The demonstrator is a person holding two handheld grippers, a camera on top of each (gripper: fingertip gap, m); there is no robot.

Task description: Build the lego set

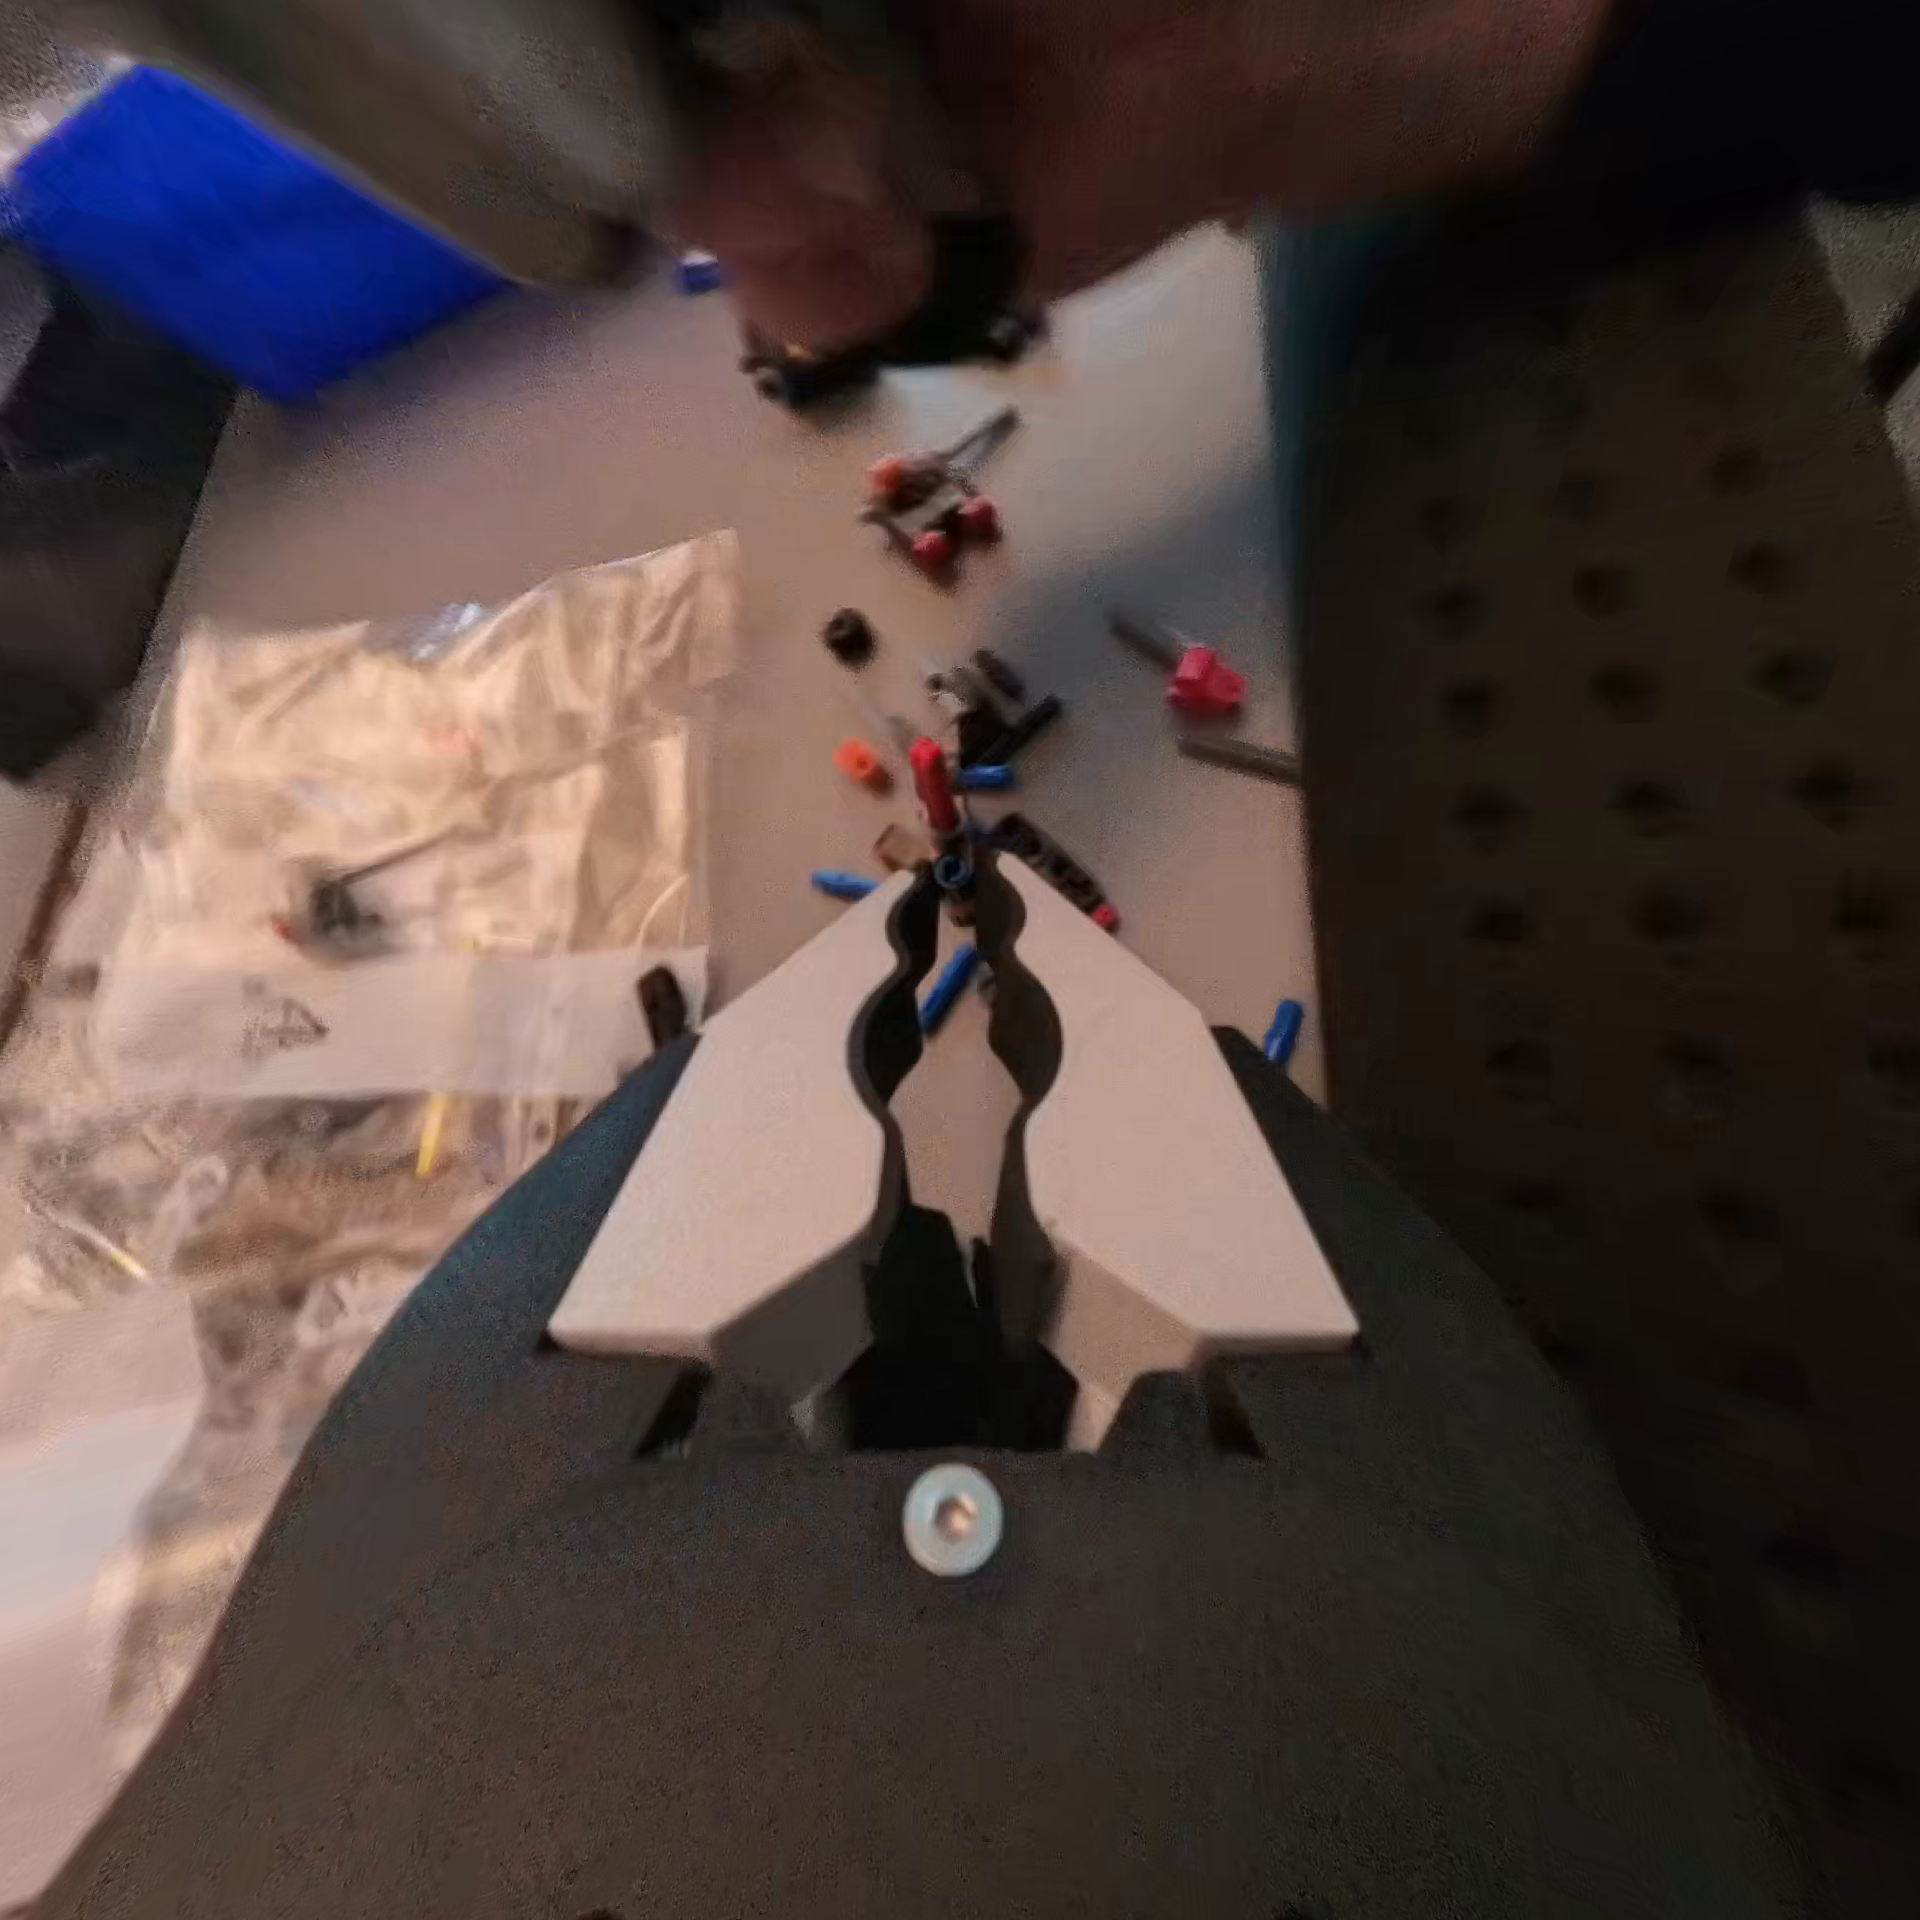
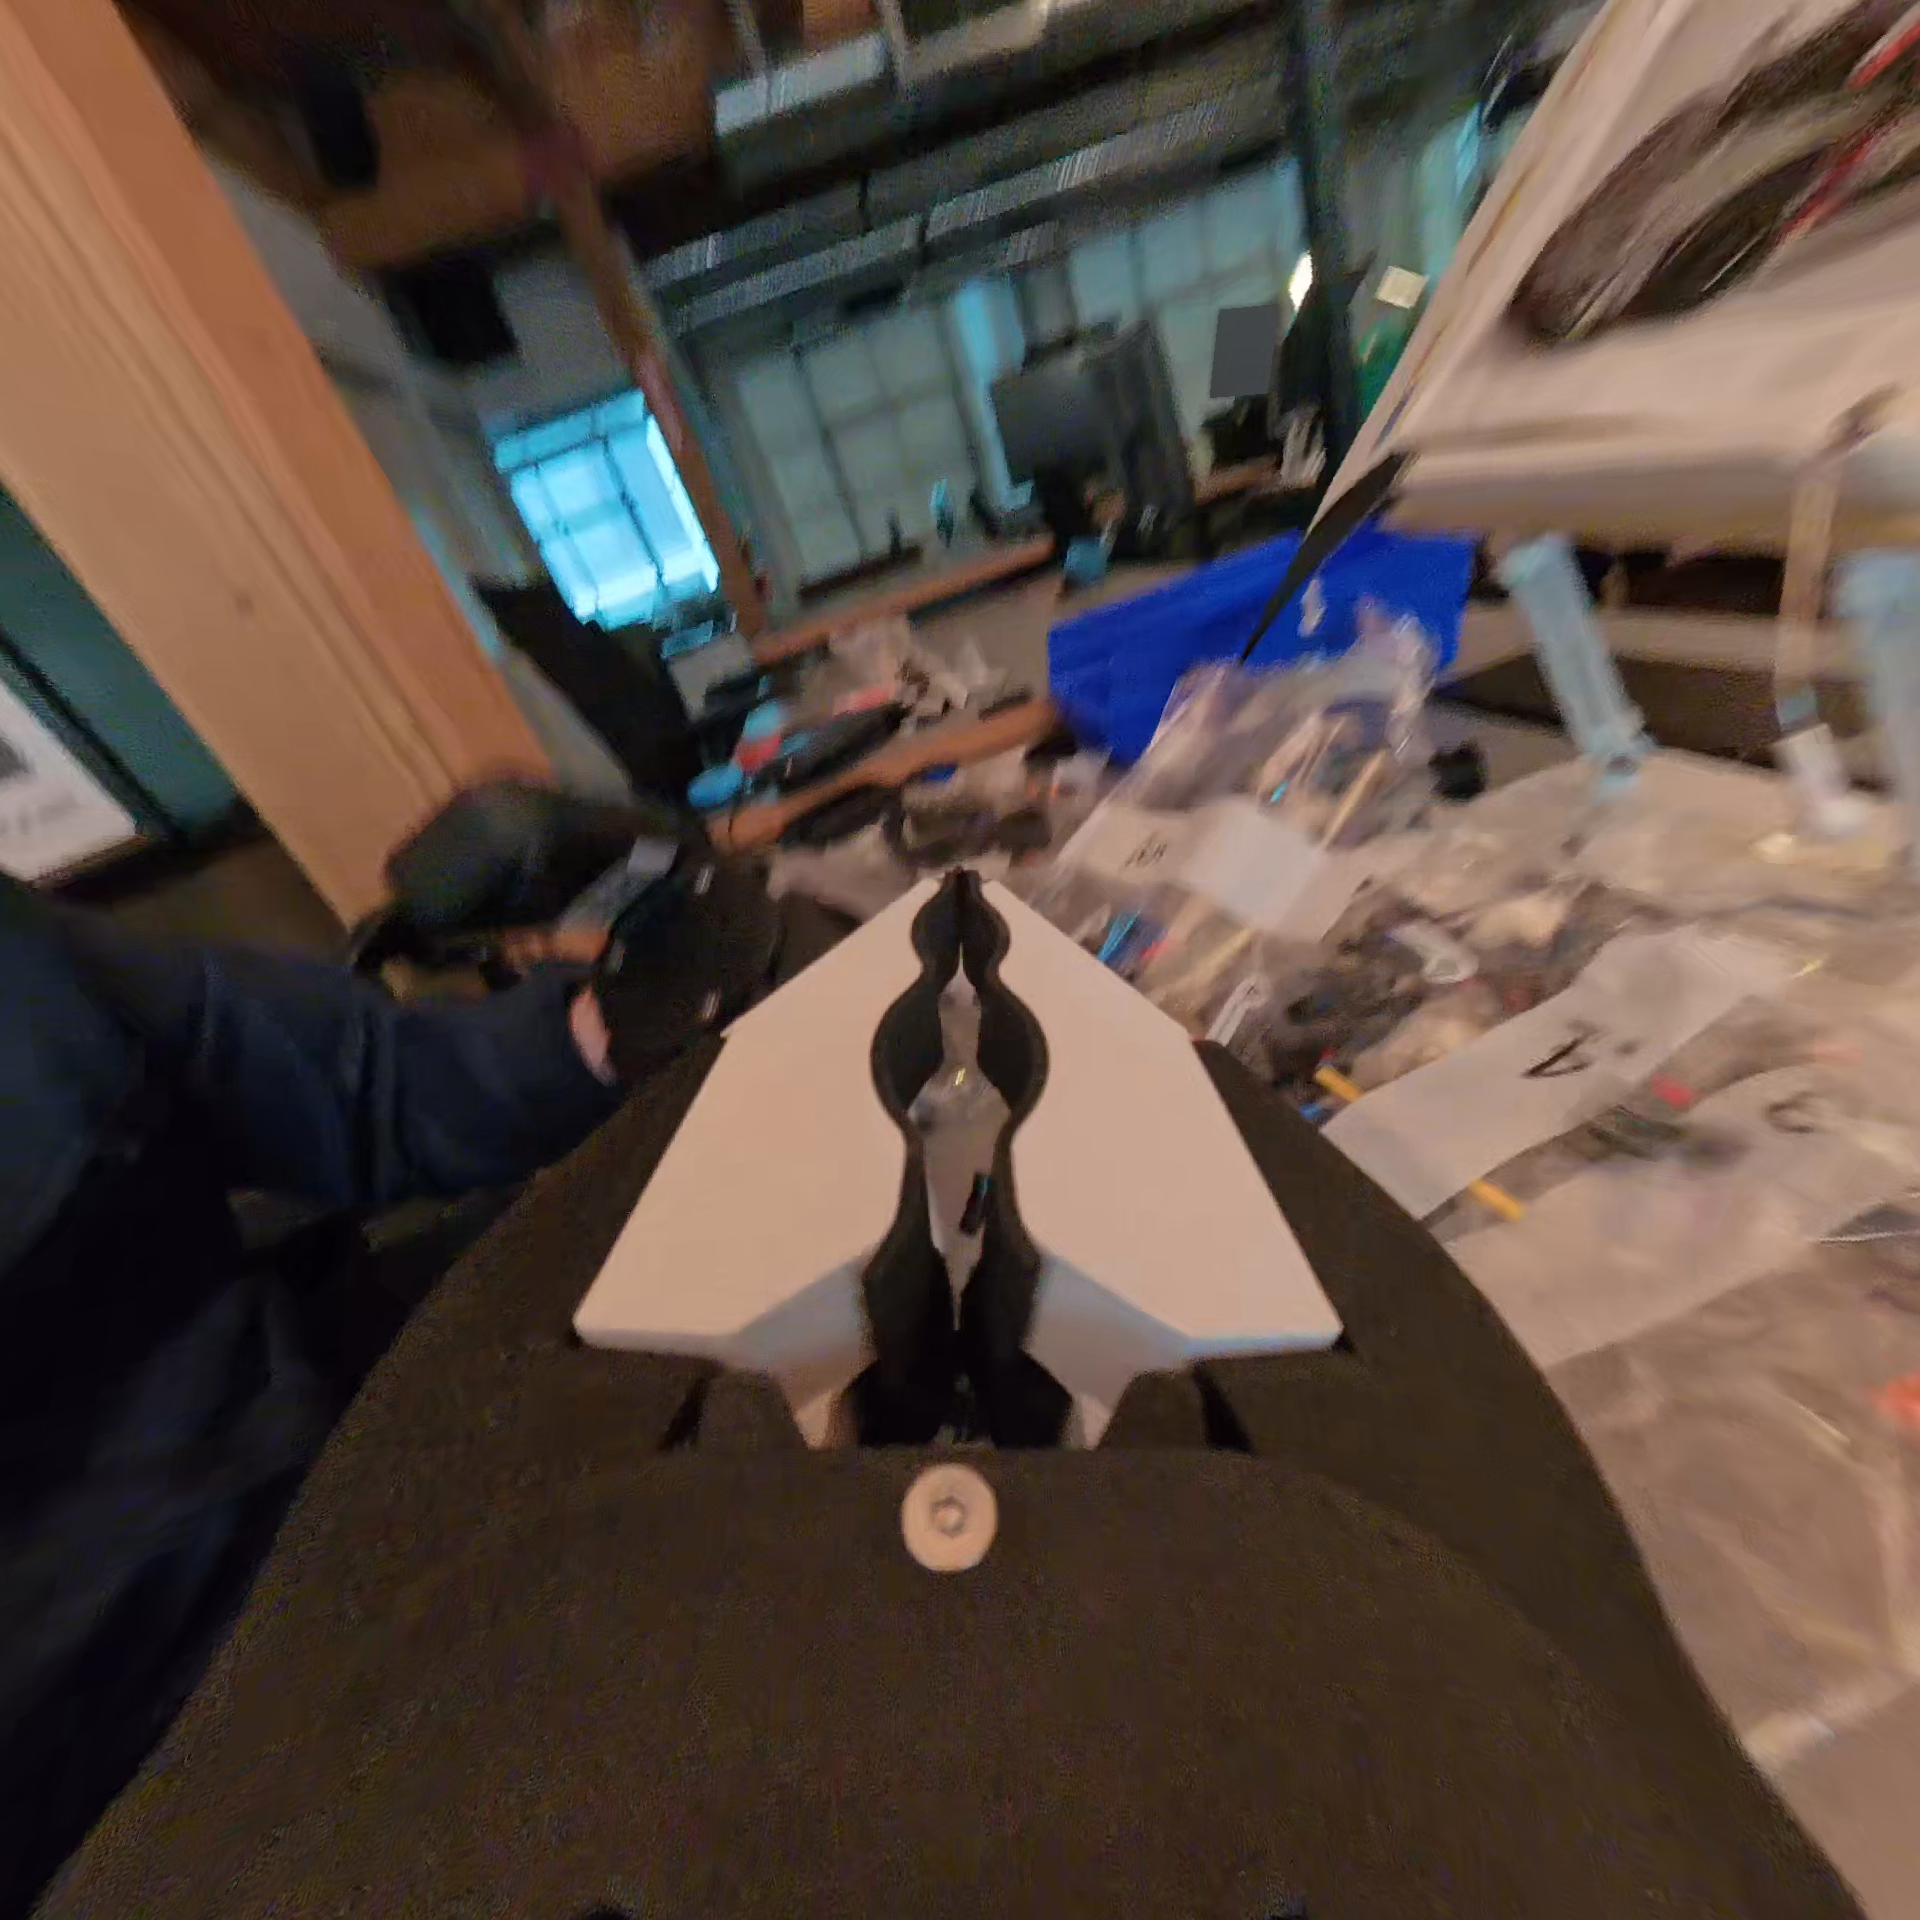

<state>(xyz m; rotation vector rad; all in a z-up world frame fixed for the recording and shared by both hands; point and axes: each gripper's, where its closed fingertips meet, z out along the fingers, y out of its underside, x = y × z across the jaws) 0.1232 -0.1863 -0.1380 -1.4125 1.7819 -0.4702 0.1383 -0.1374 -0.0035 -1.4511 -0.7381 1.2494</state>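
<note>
Smooth grey table [image 1: 582, 468] under left tool's [image 1: 951, 881] pinched pin [image 1: 949, 871].

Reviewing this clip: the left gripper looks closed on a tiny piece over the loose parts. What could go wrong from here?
1. The left gripper pinches a small blue piece only at its very tips; it could slip into the scattered pins below.
2. The right gripper is shut, seemingly empty, pointing past the table over plastic bags; it gives no support.
3. Both views are blurred, so alignment looks hard to judge.
</note>
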